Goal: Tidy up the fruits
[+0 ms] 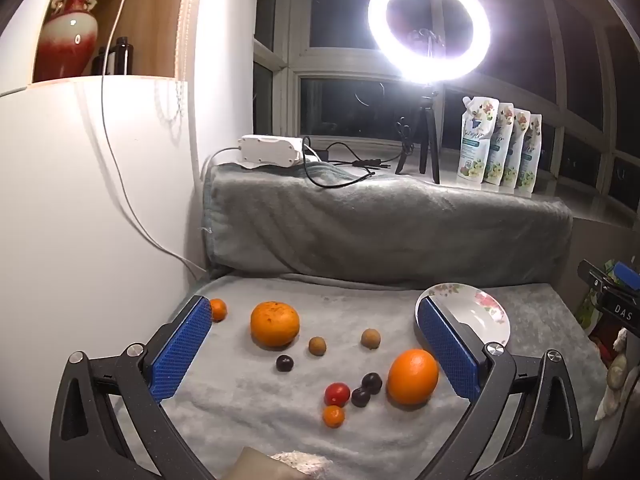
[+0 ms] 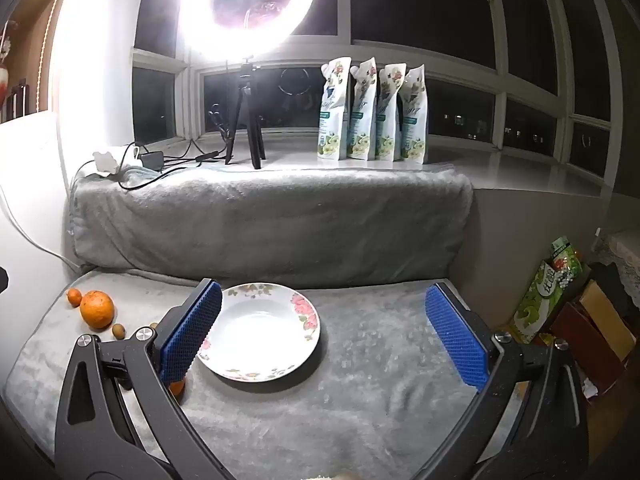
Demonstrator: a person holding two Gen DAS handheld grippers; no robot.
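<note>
The fruits lie loose on a grey fleece blanket [image 1: 248, 412]: a large mandarin [image 1: 275, 323] toward the back, a smooth orange [image 1: 412, 377] nearer the front right, a red tomato [image 1: 337, 394], dark plums [image 1: 366, 390], two brown longans [image 1: 317, 346] and a tiny kumquat [image 1: 333, 416]. To their right rests a flowered plate [image 2: 262, 332] with nothing on it. The left gripper [image 1: 316, 344] hangs over the fruit with jaws spread wide and nothing between them; the right gripper [image 2: 328, 332] is equally wide, framing the plate. Behind, a blanket-draped ledge carries a glaring ring light [image 1: 429, 26] on a tripod, cables, a white box [image 1: 270, 151] and four pouches [image 2: 374, 114].
</note>
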